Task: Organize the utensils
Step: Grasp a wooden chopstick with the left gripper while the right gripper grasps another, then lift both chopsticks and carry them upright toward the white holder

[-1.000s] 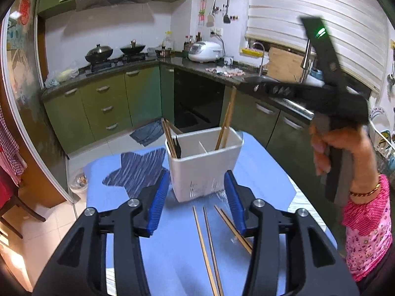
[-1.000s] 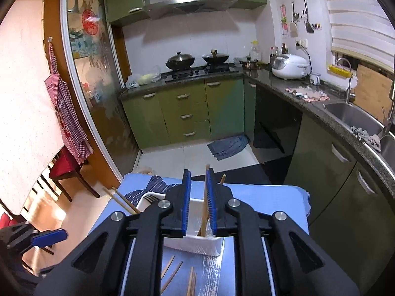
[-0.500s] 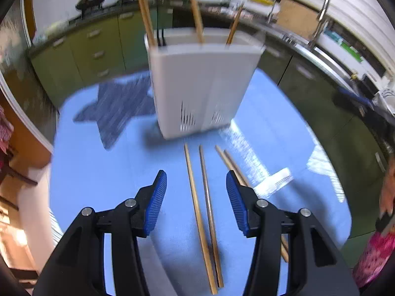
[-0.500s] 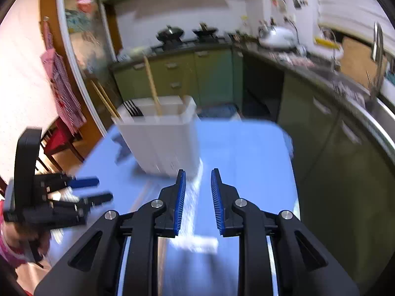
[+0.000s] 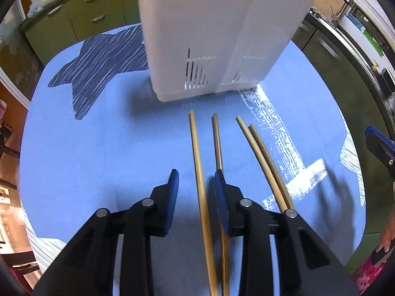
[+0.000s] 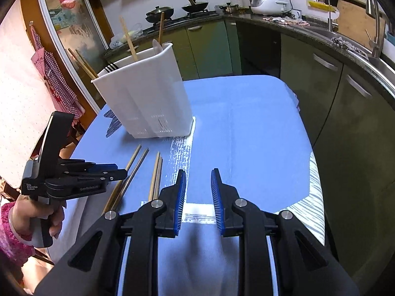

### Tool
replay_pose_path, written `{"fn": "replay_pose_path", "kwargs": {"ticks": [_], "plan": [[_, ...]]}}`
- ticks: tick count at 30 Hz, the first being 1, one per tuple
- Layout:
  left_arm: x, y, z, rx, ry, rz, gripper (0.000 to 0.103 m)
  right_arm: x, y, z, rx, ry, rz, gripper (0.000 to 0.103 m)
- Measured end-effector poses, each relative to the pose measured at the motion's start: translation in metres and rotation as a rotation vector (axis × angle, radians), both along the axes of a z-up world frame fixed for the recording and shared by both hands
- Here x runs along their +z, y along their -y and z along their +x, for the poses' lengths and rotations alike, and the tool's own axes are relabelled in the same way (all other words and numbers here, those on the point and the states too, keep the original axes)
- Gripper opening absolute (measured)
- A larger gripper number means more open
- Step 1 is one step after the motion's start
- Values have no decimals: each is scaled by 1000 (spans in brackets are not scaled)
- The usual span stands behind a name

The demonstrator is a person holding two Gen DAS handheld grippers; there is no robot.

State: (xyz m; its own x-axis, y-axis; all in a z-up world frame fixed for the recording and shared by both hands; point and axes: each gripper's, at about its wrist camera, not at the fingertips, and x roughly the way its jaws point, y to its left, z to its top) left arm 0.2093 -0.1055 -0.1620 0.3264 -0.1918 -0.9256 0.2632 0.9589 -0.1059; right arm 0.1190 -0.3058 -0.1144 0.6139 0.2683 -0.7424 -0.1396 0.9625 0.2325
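Loosely, four slim tan chopsticks [image 5: 261,157] on blue cloth [image 5: 98,148], left tool [image 5: 196,192] parted astride one, right tool [image 6: 197,192] parted, empty.

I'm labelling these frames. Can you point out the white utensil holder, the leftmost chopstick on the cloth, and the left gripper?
white utensil holder [image 5: 209,37]: left wrist view, front wall.
leftmost chopstick [image 5: 196,148]: left wrist view, mid-shaft, ahead of the fingers.
left gripper [image 5: 196,185]: left wrist view, midway between its fingertips.
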Motion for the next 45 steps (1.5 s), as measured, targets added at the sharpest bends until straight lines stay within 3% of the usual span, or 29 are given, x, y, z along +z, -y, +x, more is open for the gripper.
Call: {"fn": "replay_pose_path", "kwargs": {"ticks": [4, 9, 11, 17, 25, 30, 37, 45], "plan": [[-5, 6, 2, -1, 0, 36, 14, -1, 0, 2, -1, -6, 10, 30], [-3, 14, 0, 7, 2, 64, 12, 0, -3, 1, 8, -7, 12, 30], [-2, 18, -2, 5, 10, 77, 7, 1, -4, 1, 10, -11, 11, 30], [7, 10, -7, 12, 22, 49, 6, -5, -14, 5, 41, -42, -20, 33], [69, -19, -42, 30, 194, -34, 6, -27, -37, 27, 130, -138, -31, 32], [106, -30, -79, 37, 324, -52, 6, -42, -60, 43, 184, -201, -37, 23], [127, -40, -108, 24, 400, -77, 6, -57, -85, 61, 208, -252, -92, 19], [136, -44, -123, 2, 423, -97, 6, -68, -103, 68, 213, -276, -179, 16]]}}
